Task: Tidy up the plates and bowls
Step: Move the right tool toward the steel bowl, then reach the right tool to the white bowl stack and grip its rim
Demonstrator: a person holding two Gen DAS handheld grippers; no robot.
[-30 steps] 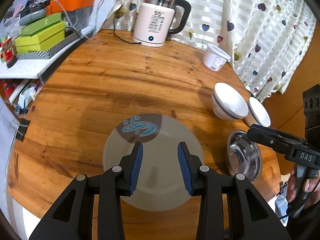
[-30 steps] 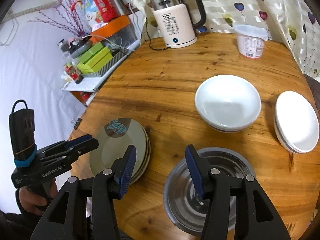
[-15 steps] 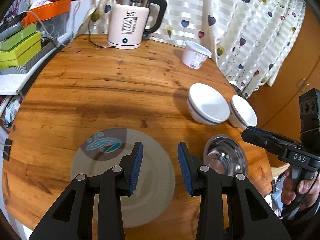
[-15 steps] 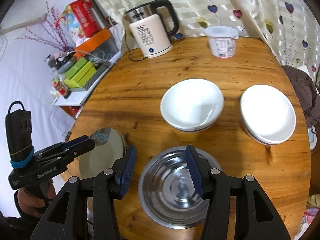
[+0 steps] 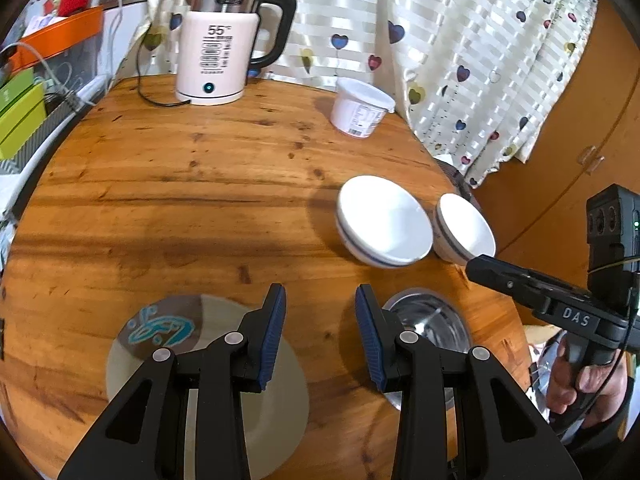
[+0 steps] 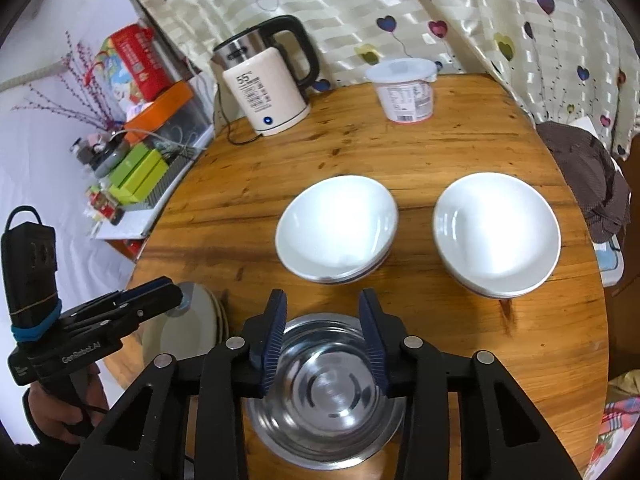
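Note:
A grey plate (image 5: 168, 328) with a blue motif tops a small stack at the near left of the round wooden table (image 5: 180, 200). A steel bowl (image 6: 328, 400) stands to its right. Beyond are two white bowls with blue bands, one (image 6: 336, 224) left, one (image 6: 496, 224) right. My left gripper (image 5: 320, 320) hangs open over bare wood between plate and steel bowl (image 5: 436, 320), holding nothing. My right gripper (image 6: 322, 320) hovers above the steel bowl, its jaws closing with only air between the pads. Each gripper shows in the other's view: the right (image 5: 476, 266), the left (image 6: 172, 296).
A white kettle (image 5: 216, 48) with its cord and a white lidded tub (image 5: 360, 108) stand at the table's far side before a curtain. A shelf with green boxes (image 6: 136, 172) lies to the left. A brown cloth (image 6: 584, 176) sits past the right edge.
My left gripper slid right, off the plate to the gap beside the steel bowl. My right gripper moved over the steel bowl and its jaws narrowed.

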